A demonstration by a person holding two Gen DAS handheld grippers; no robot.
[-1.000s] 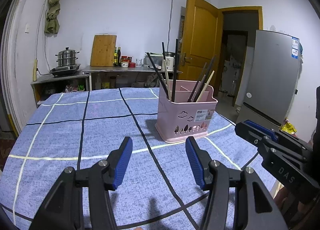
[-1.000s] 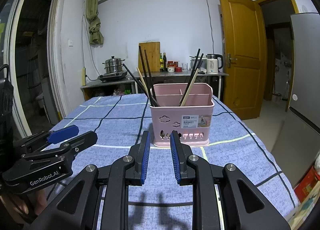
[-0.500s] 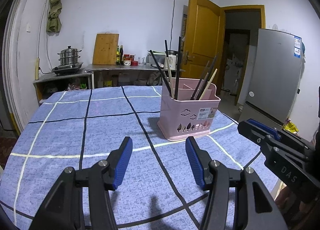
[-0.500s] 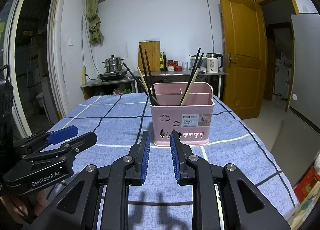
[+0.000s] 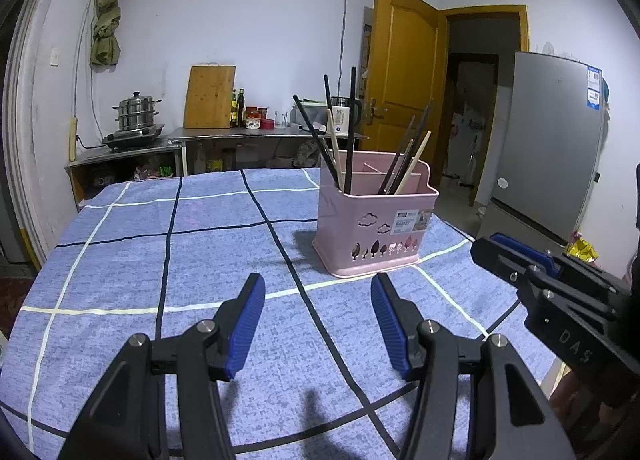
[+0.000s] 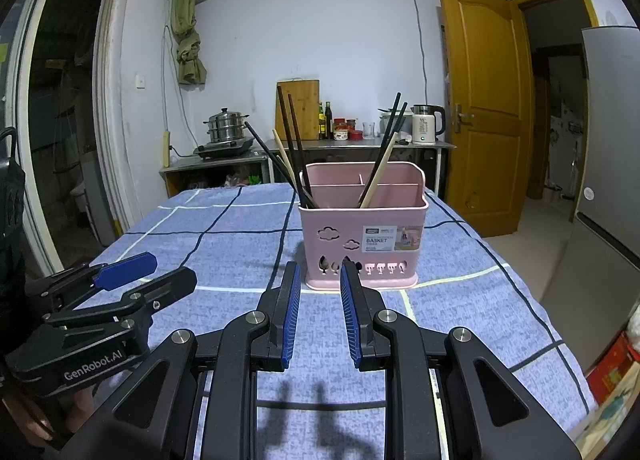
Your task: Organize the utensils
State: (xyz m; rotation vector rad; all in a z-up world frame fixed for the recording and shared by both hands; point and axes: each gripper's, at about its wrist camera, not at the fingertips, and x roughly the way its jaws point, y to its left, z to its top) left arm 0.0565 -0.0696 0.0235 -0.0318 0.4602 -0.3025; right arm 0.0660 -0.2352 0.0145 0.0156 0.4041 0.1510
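Nearest, the left gripper [image 5: 318, 292] hangs over the blue checked tablecloth [image 5: 200, 260], blue-padded fingers wide apart and empty. The right gripper [image 6: 319, 274] shows a narrow gap between its fingers, gripping nothing. Beyond, the pink plastic utensil basket [image 6: 362, 236] stands upright, holding black and pale wooden chopsticks [image 6: 296, 155], apparently in two compartments.

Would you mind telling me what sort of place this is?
Most likely a home kitchen: a steamer pot on a burner, a cutting board, a kettle and a fridge.
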